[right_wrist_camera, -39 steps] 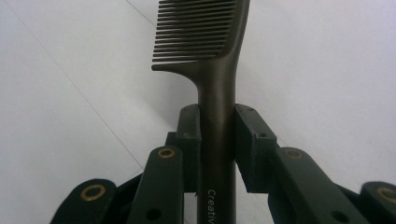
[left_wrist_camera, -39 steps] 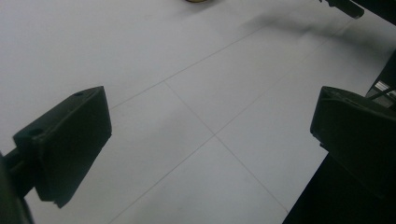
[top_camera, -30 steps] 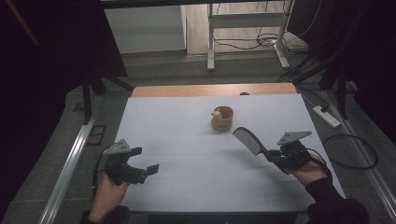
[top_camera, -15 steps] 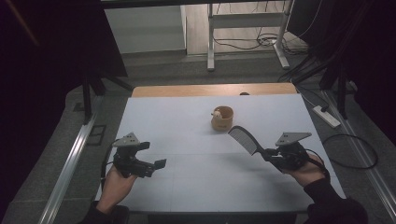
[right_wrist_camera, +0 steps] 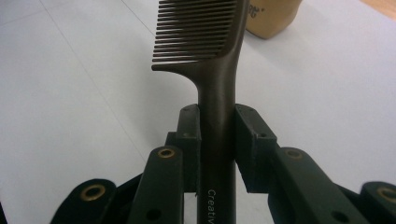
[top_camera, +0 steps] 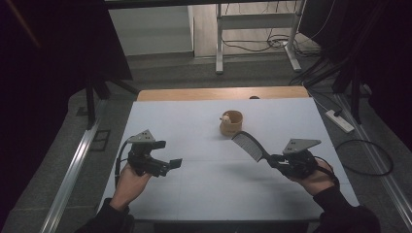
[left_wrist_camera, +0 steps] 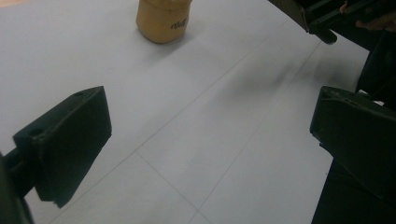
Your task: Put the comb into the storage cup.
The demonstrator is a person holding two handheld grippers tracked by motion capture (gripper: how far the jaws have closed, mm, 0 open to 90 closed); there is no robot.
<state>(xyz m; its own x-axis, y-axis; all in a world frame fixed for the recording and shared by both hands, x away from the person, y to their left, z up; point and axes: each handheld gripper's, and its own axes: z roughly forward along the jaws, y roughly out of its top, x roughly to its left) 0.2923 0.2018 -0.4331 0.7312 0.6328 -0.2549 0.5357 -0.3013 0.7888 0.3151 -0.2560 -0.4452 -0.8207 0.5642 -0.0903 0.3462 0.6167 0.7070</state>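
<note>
One relation decides the coming move: the small tan cup (top_camera: 231, 122) stands just ahead of the comb's toothed end, forward and a little toward the left of the right hand-held gripper (top_camera: 275, 159), near but not touching. That hand-held gripper pinches the handle of a dark comb (top_camera: 248, 145); in the right gripper view the two black jaws press on either side of the handle (right_wrist_camera: 217, 135), with the teeth (right_wrist_camera: 196, 32) pointing off to one side and the cup (right_wrist_camera: 273, 18) at the top edge behind them. The comb's long axis runs straight out of the jaws, forward and to the left across the table (top_camera: 194, 194), so its far end aims roughly at the cup; the comb is held up off the table.

The left hand-held gripper (top_camera: 175, 163) hangs well apart from the cup, with its jaws spread wide and nothing between them; in the left gripper view the cup (left_wrist_camera: 163, 18) sits far ahead at the top. So the right hand is clearly the nearer one, and my guess is that the comb is meant for the cup.

The comb looks like stiff dark plastic, a slim handle with faint lettering and a row of fine, even teeth. The cup is short, round and light brown, open at the top, with something pale at its rim that is too small to make out.
</note>
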